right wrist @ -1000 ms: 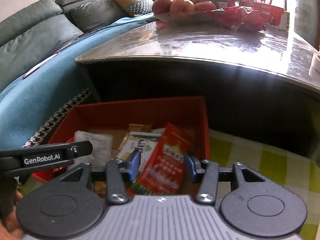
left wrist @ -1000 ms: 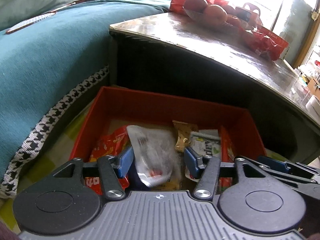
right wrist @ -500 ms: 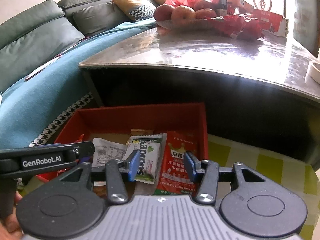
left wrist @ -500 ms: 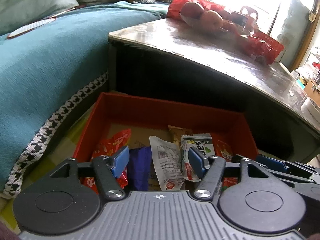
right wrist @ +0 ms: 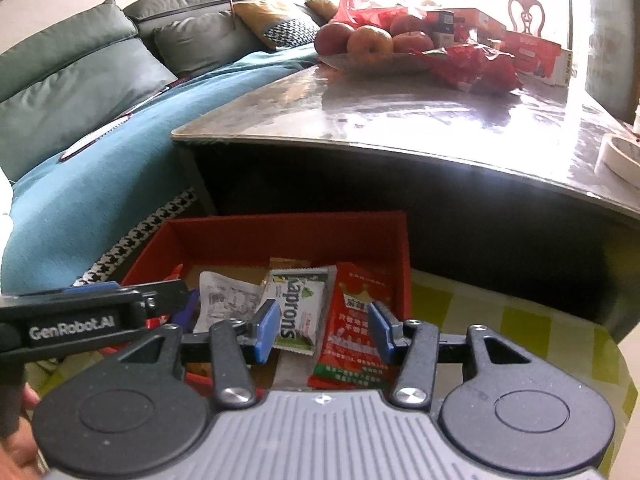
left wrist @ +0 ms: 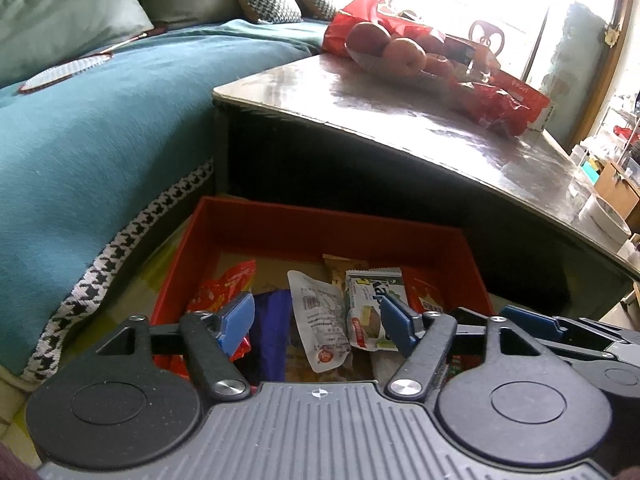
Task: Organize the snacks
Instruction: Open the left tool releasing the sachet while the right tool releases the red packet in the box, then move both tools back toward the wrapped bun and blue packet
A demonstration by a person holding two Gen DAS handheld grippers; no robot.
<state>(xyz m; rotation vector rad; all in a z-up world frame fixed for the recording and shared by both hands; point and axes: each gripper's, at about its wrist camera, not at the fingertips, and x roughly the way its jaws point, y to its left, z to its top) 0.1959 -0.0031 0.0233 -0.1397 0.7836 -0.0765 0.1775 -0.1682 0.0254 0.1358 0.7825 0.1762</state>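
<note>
Left wrist view. Left gripper [left wrist: 316,325]: fingers standing apart, gripping nothing, hovering over the near end of the red box [left wrist: 320,226]. Snacks lying inside the box, beyond and below the fingers:
- red crinkled packet [left wrist: 224,286], just past the left-hand finger;
- dark blue wrapper [left wrist: 270,320], just inside that same finger;
- white pouch [left wrist: 320,316], lying between the two fingers;
- green-and-white gum pack [left wrist: 370,300], touching the pouch, close against the other finger;
- tan wrapper [left wrist: 340,266], farther back;
- red sachet [left wrist: 424,294], beyond the right-hand finger.

Right wrist view. Right gripper [right wrist: 324,330]: fingers apart, holding nothing. The gum pack [right wrist: 300,306] is lying just ahead of its left-hand finger; the red sachet [right wrist: 360,328] is lying in the gap, nearer the right-hand finger, against the box wall [right wrist: 402,264]. The white pouch [right wrist: 226,300] is sitting left of both fingers.

Progress, as judged: several snacks are already resting in the box, roughly side by side. Red packaging [right wrist: 476,66] is lying on the table [right wrist: 400,116] beside the fruit bowl [right wrist: 368,46], well beyond the fingers; whether it is awaiting sorting cannot be told.
</note>
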